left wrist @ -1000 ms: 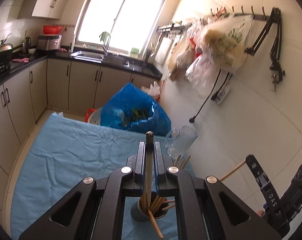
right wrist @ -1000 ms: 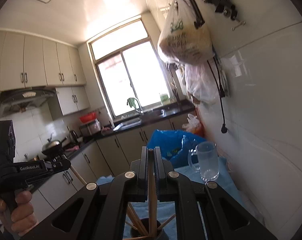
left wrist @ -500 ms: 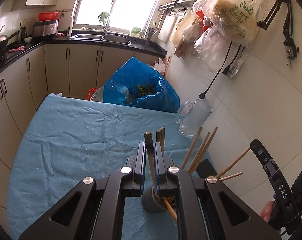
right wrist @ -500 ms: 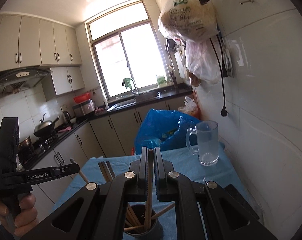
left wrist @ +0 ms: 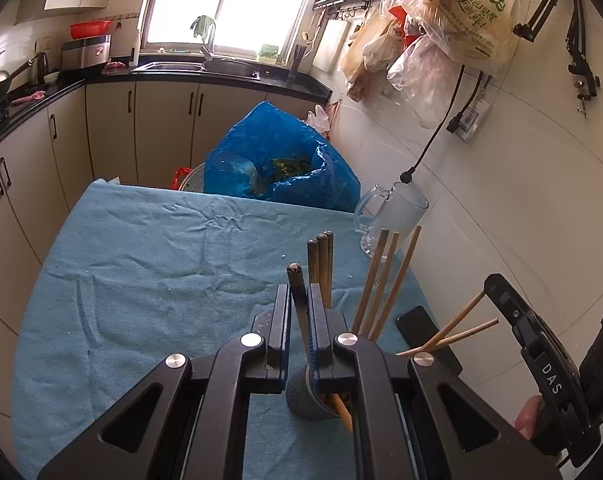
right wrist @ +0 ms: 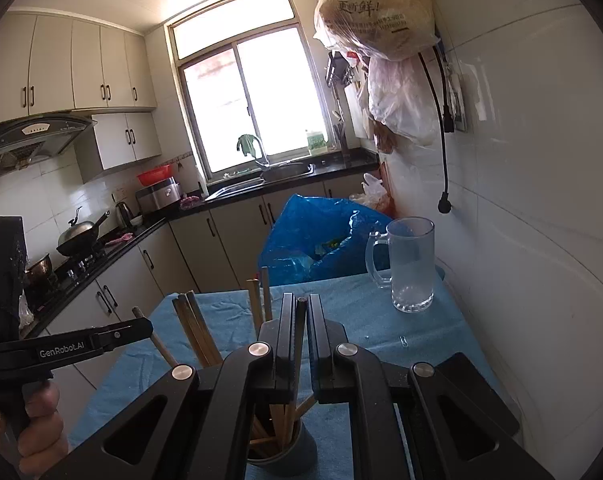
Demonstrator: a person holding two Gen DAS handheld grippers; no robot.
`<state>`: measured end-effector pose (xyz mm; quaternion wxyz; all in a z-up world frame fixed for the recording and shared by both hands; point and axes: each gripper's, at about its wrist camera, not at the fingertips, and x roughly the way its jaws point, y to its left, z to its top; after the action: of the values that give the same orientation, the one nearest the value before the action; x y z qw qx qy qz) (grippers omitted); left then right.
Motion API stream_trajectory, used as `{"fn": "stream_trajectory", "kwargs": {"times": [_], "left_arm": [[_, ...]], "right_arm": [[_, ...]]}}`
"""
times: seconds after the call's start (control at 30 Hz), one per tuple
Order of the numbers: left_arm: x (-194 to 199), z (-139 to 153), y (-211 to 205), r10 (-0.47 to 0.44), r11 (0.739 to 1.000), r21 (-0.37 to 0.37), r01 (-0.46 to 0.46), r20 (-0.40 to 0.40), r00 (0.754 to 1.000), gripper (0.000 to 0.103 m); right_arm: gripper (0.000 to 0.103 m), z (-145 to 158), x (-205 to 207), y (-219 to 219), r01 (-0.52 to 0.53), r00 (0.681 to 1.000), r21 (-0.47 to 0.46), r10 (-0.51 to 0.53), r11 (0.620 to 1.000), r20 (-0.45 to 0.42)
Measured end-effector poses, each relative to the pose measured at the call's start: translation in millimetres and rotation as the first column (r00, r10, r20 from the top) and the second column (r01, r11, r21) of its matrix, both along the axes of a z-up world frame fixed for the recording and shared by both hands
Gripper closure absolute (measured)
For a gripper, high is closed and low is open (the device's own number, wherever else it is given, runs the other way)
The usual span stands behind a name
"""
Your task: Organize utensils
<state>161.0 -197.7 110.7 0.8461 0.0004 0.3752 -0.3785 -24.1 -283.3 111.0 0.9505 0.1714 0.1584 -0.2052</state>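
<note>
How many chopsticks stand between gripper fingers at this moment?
2. One dark chopstick stands in the left gripper, one pale chopstick in the right gripper; both reach down into the cup.

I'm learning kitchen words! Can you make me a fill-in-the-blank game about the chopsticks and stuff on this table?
1. Each hand-held gripper, left and right, holds one ____.
2. The other chopsticks stand in a dark gray ____.
3. The tablecloth is colored ____.
4. The glass mug by the wall has nothing in it, so it is ____.

Missing words: chopstick; cup; blue; empty
</note>
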Motion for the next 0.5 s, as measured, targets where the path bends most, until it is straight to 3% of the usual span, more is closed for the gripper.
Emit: {"fn": "stream_trajectory", "kwargs": {"times": [0.23, 0.4, 0.47, 0.5], "left_arm": [[1.6, -3.6, -4.1, -0.005, 1.0, 0.006, 0.005, -0.001, 1.0, 0.096], [-2.3, 11.9, 9.3, 0.003, 0.999, -0.046, -0.003, 0.01, 1.0, 0.094], [-7.4, 22.8, 20.1, 0.029, 0.997, -0.066, -0.027, 0.026, 0.999, 0.088], [-12.4, 29.9, 28.2, 0.042, 0.996, -0.085, -0.038, 0.042, 0.998, 0.077]], "right_arm": [[0.097, -7.1, 3.8, -6.3, -0.005, 1.0, 0.022, 0.005, 1.0, -0.02], [0.095, 2.8, -8.0, -7.7, -0.009, 1.0, 0.024, 0.008, 1.0, 0.016], [0.091, 15.2, -22.6, -5.5, 0.004, 0.999, 0.014, -0.005, 1.0, 0.054], [0.089, 22.2, -32.4, -4.3, 0.01, 0.997, 0.011, -0.011, 1.0, 0.076]]}}
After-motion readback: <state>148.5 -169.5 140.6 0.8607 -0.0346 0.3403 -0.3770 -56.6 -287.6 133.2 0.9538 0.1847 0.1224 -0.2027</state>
